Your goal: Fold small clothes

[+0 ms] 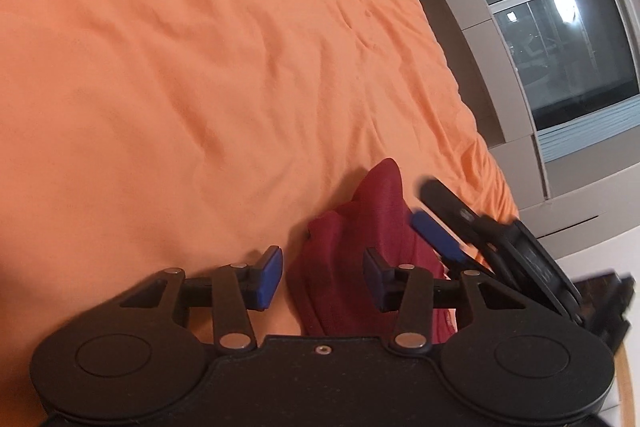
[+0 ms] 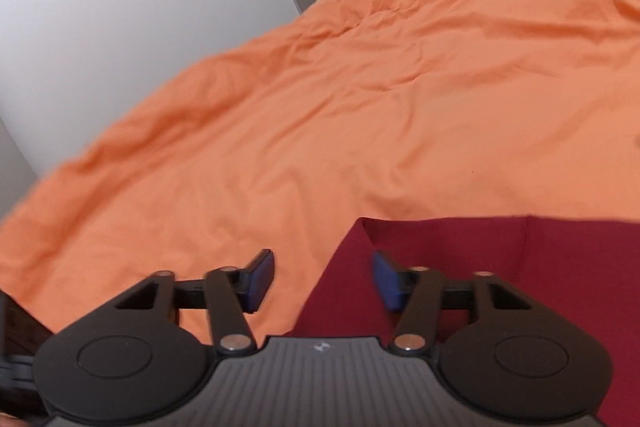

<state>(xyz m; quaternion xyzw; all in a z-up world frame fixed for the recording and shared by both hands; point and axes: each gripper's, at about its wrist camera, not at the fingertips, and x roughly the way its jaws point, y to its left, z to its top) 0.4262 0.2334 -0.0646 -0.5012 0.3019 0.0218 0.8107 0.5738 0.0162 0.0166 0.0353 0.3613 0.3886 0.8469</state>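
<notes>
Dark red garment (image 1: 372, 247), bunched into a raised ridge near the bed's window-side edge, sits between the partly closed jaws of the left gripper (image 1: 323, 277), whose blue pads stand clear of the cloth; the right gripper (image 2: 323, 281), also part-open, straddles the garment's left edge without pinching it. A sound fold probably needs each gripper closed on one corner, then lifted evenly. Orange sheet (image 1: 180, 67) offers broad open room beyond.

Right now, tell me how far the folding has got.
Done: nothing clearly; no folded pile is in view on the orange bedsheet. In hand: the dark red garment lies bunched between the left gripper pads, with the right gripper at its edge; neither visibly pinches it. Left: grasping and folding.
</notes>
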